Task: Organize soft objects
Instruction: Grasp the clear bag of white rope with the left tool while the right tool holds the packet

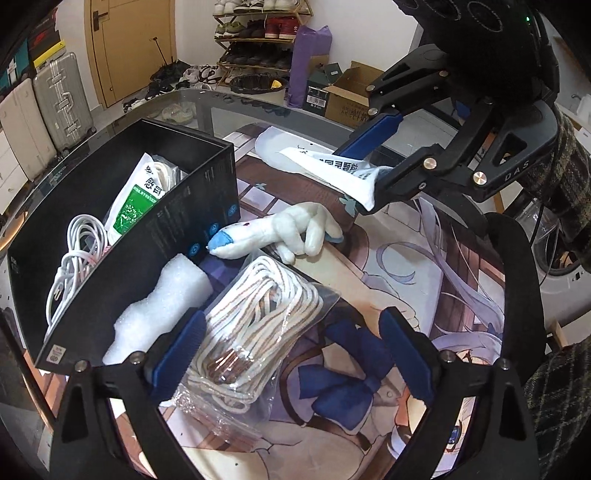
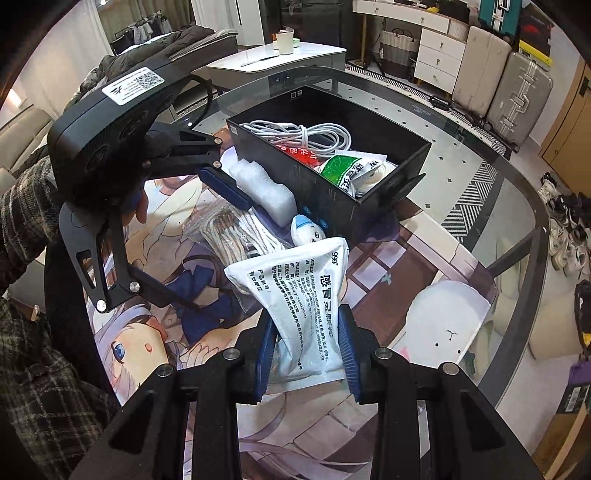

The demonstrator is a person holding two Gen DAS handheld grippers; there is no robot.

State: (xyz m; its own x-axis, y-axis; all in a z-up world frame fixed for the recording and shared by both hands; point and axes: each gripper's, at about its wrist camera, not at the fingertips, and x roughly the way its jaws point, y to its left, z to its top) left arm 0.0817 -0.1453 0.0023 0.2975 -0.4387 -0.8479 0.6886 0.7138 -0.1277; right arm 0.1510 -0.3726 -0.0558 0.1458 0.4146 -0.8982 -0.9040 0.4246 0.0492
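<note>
The white medicine pouch [image 2: 308, 306] hangs above the counter [image 2: 461, 206], its lower end hidden between the pads of the right gripper [image 2: 308, 354], which pinches it and tilts steeply down. To its left the left gripper [image 1: 291, 354] stands spread over the bagged rope [image 1: 255, 325], near the black box [image 2: 332, 184], whose contents are partly hidden by its walls.

Setting: lived-in home, entryway merging into living room. Evidence: tiered wooden shoe rack [image 1: 255, 33] beside tan wooden door [image 1: 129, 44]; hard-shell suitcases [image 2: 502, 85] along far wall; white drawer cabinet [image 2: 439, 59]; round glass worktop [image 2: 480, 177].
</note>
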